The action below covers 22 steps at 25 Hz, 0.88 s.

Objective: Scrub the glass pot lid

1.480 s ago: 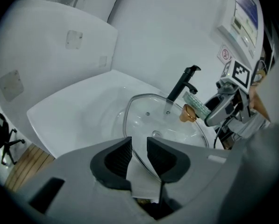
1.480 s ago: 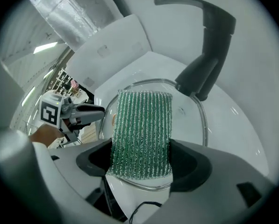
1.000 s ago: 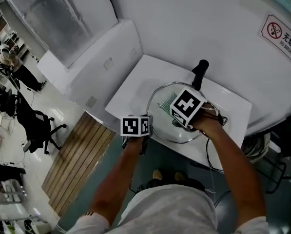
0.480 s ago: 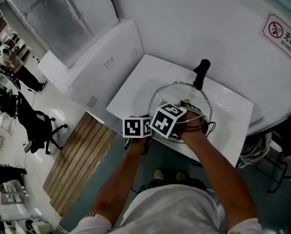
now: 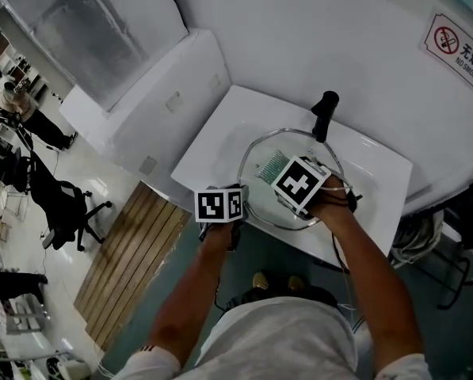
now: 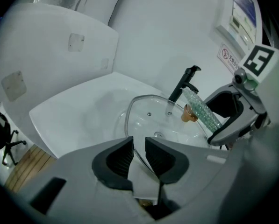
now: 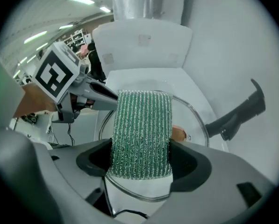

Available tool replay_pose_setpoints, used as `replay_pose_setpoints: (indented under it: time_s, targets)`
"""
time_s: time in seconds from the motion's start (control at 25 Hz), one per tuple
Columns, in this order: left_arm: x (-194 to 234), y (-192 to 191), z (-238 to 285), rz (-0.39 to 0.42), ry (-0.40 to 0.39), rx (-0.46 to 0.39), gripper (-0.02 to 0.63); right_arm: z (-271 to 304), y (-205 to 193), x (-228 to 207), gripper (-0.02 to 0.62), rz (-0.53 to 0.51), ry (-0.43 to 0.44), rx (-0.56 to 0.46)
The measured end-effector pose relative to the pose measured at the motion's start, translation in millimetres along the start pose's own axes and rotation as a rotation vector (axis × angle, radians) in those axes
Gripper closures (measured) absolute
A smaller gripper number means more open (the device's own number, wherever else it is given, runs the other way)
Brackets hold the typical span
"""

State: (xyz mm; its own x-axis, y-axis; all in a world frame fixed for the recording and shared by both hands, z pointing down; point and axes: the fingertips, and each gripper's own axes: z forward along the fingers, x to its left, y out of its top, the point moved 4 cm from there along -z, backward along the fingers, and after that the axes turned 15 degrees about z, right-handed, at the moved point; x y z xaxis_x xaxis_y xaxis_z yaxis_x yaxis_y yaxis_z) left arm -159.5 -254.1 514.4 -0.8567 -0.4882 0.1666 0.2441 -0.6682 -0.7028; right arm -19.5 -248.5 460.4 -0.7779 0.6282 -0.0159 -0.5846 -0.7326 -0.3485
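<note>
Glass lid (image 6: pixel 148 118) lies in the sink (image 5: pixel 212 145). Left gripper (image 6: pixel 139 153) slants down at the lid's near rim, jaws narrowed and pinching it. Right gripper (image 7: pixel 140 158) points steeply down over the lid, jaws clamping a green scouring pad (image 7: pixel 141 125).

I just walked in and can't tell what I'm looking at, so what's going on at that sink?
A person is scrubbing a glass lid in a white sink, with a handheld gripper in each hand. The left gripper is clamped on the lid's near rim. The right gripper is shut on a green sponge, held over the lid's top beside its knob. Whether the sponge touches the glass is hard to tell.
</note>
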Motion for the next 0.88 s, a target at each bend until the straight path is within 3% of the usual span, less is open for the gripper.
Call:
replay_pose_setpoints:
  time_s: [0.28,0.56,0.72,0.88]
  targets:
    - [0,0,1,0.003,0.010,0.009,0.518,-10,-27,-40,0.247,0.248,0.158,-0.091]
    - [-1,0,1,0.003,0.016,0.010,0.518,-5,-63,-74,0.247,0.457,0.242,-0.140]
    - [-1,0,1,0.001,0.020,0.011,0.518,1,-78,-81,0.247,0.515,0.260,-0.140]
    - [-2,0,1,-0.001,0.023,0.011,0.518,-11,-78,-72,0.247,0.476,0.239,-0.177]
